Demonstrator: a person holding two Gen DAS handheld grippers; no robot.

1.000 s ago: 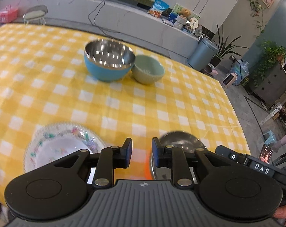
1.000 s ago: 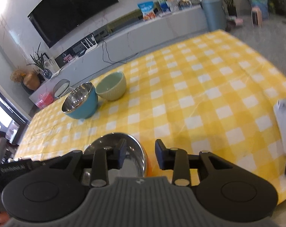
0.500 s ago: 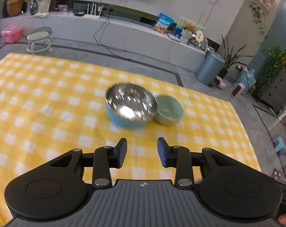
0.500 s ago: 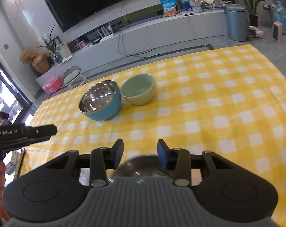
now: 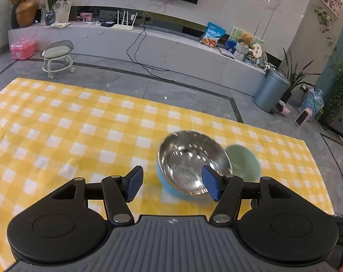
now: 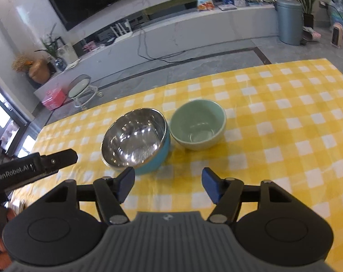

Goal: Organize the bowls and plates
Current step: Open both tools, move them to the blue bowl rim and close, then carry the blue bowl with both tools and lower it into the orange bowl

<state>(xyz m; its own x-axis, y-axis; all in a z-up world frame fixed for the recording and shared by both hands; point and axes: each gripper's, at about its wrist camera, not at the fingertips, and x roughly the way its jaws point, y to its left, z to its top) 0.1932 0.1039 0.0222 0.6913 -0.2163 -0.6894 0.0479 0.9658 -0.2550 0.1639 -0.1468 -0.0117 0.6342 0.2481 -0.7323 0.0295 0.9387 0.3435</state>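
Note:
A blue bowl with a steel inside (image 5: 189, 161) stands on the yellow checked tablecloth (image 5: 80, 136), touching a pale green bowl (image 5: 246, 161) on its right. My left gripper (image 5: 171, 184) is open and empty; its right finger overlaps the blue bowl's near rim in view. In the right wrist view the blue bowl (image 6: 135, 140) and green bowl (image 6: 197, 127) sit side by side ahead. My right gripper (image 6: 168, 183) is open and empty, short of both bowls. The left gripper's body (image 6: 30, 170) shows at the left.
The table's far edge (image 5: 126, 90) drops to a grey floor with a rolling stool (image 5: 58, 56), a TV bench (image 5: 148, 40) and a bin (image 5: 271, 93). The plate and the steel bowl seen earlier are out of view.
Both grippers have opened wider and lifted to face the far bowls. The floral plate and the near steel bowl have dropped out of view.

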